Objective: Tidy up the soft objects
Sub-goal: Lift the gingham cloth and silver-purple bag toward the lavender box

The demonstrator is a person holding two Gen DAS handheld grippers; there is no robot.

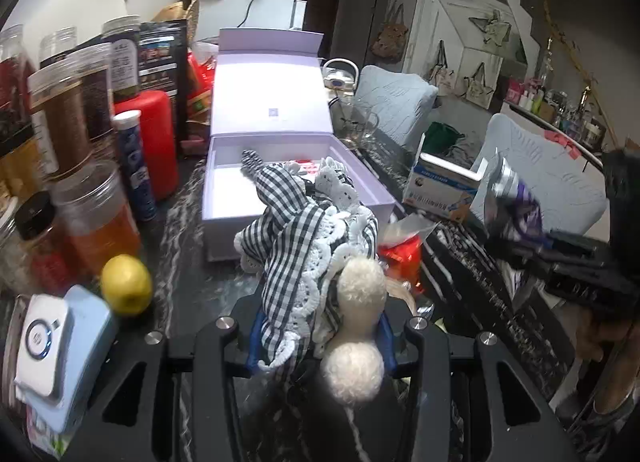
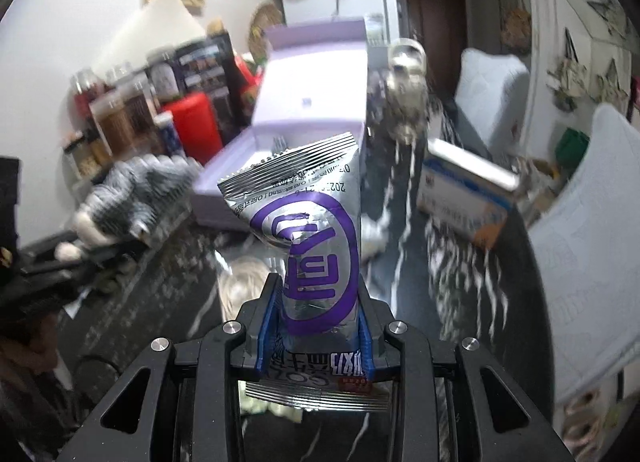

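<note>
Both grippers are loaded: the left gripper [image 1: 320, 336] is clamped on a checked fabric bundle [image 1: 304, 246], the right gripper [image 2: 316, 336] on a silver snack pouch [image 2: 308, 238]. Both are held above the table's near edge, short of the lilac box [image 1: 224, 197]. The dangling pom-poms could easily get snagged on the box rim, tbh.

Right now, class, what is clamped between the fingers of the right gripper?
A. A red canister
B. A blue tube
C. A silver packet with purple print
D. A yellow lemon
C: in the right wrist view the right gripper is shut on the silver packet with purple print, which stands up between its blue pads.
</note>
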